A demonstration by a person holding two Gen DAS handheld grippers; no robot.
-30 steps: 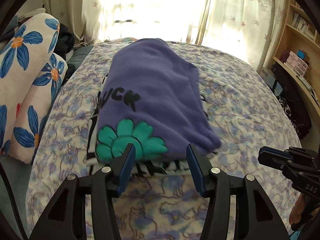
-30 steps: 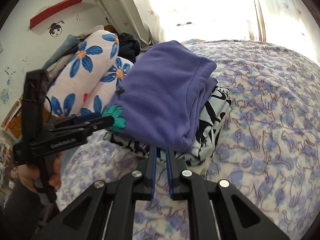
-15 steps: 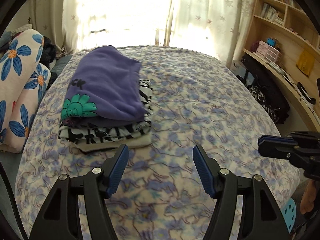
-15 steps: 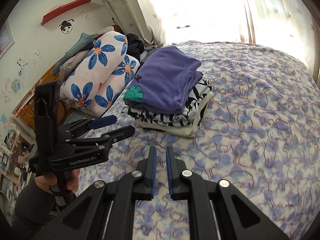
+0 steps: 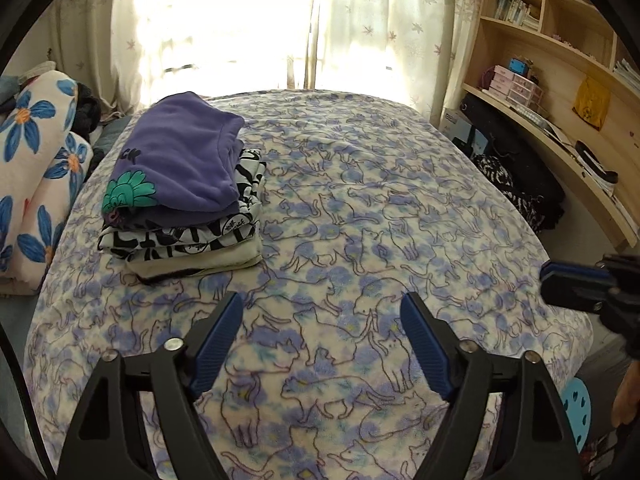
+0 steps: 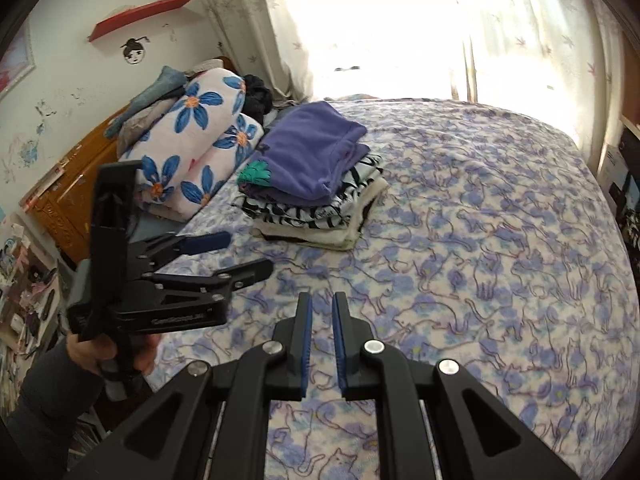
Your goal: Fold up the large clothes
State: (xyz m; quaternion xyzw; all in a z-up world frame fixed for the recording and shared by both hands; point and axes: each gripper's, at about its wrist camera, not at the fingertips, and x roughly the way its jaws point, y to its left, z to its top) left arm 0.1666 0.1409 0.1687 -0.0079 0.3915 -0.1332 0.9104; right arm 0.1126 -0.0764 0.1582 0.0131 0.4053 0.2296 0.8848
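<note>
On the cat-printed fleece bedspread (image 5: pixel 400 208), near its left edge, the folded purple fleece garment with a teal flower print (image 5: pixel 180 168) is sitting on top of the stack of folded black-and-white and cream clothes (image 5: pixel 192 240). Both grippers are now hanging well back from it, where a second ago they were right at its front edge. The left gripper (image 5: pixel 320 344) is holding its blue pads wide apart and empty; the right gripper (image 6: pixel 320 340) is keeping its pads nearly together, gripping nothing. This fold looks finished.
</note>
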